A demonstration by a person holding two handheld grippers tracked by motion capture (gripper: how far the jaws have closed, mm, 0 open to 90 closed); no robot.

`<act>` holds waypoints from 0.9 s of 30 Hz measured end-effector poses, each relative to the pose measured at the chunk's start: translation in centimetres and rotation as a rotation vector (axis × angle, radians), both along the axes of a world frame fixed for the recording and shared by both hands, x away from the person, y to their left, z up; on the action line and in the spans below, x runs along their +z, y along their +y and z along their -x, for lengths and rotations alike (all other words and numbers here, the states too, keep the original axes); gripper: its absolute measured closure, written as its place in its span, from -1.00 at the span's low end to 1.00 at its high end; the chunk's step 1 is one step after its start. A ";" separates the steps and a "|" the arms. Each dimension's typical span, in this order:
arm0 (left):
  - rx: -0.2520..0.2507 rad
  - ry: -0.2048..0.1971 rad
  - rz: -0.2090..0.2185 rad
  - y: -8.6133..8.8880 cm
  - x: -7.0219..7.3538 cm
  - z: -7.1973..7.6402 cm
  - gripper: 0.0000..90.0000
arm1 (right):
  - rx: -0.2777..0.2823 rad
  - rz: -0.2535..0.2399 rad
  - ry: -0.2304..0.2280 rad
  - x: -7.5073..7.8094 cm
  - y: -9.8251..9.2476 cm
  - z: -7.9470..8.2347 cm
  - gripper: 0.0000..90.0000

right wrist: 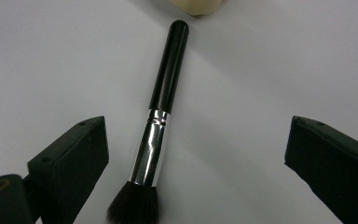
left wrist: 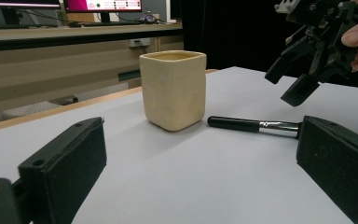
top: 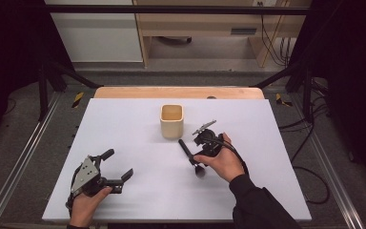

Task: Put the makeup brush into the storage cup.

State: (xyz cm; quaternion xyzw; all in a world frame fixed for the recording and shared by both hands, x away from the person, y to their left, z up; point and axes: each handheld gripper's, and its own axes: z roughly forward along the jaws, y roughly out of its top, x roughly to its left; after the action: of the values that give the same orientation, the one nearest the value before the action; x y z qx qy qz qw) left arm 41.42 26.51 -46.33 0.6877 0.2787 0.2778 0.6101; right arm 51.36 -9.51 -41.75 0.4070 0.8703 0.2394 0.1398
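A: Note the brush (right wrist: 161, 126) first. It lies flat on the white worktop (top: 124, 133), black handle end just beside the base of the cream cup (top: 172, 121), bristles toward the person.

B: Agreed. In the left gripper view the handle tip (left wrist: 223, 122) sits near the cup (left wrist: 173, 88) but apart from it, as far as I can tell.

A: Right tongs (top: 200, 155) hang directly over the brush, jaws spread wide, nothing held. In the right gripper view the metal collar lies between the two pads, closer to the left pad (right wrist: 74, 158).

B: Left tongs (top: 116, 167)?

A: Low over the worktop, well apart from the brush, also spread wide and empty. The left hand (top: 88, 205) grips them from below in the high view.

B: Risks, in my judgement?

A: Three. The brush is off-centre between the jaws, so closing could push it sideways before it pinches. The collar is smooth and round, so it may roll or slip out. And the handle tip is so near the cup that a nudge along the brush could knock the cup.

B: Also the bristles: grabbing too low would crush them and give no firm hold.

A: Logged. Centre over the collar or handle first.
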 end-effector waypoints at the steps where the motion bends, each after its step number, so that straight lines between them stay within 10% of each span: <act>1: 0.000 0.000 -0.001 0.0 0.0 0.0 -0.97 | 0.000 0.000 0.000 0.0 0.0 0.0 -0.86; 27: -0.007 0.000 -0.009 -0.1 0.0 0.0 -0.97 | -0.036 -0.011 0.061 -1.8 1.1 -0.4 -0.65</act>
State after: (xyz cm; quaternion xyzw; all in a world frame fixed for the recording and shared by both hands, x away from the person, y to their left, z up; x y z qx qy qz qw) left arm 41.43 26.39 -46.31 0.6913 0.2753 0.2768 0.6081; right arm 51.80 -8.43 -43.60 0.4304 0.8654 0.2290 0.1153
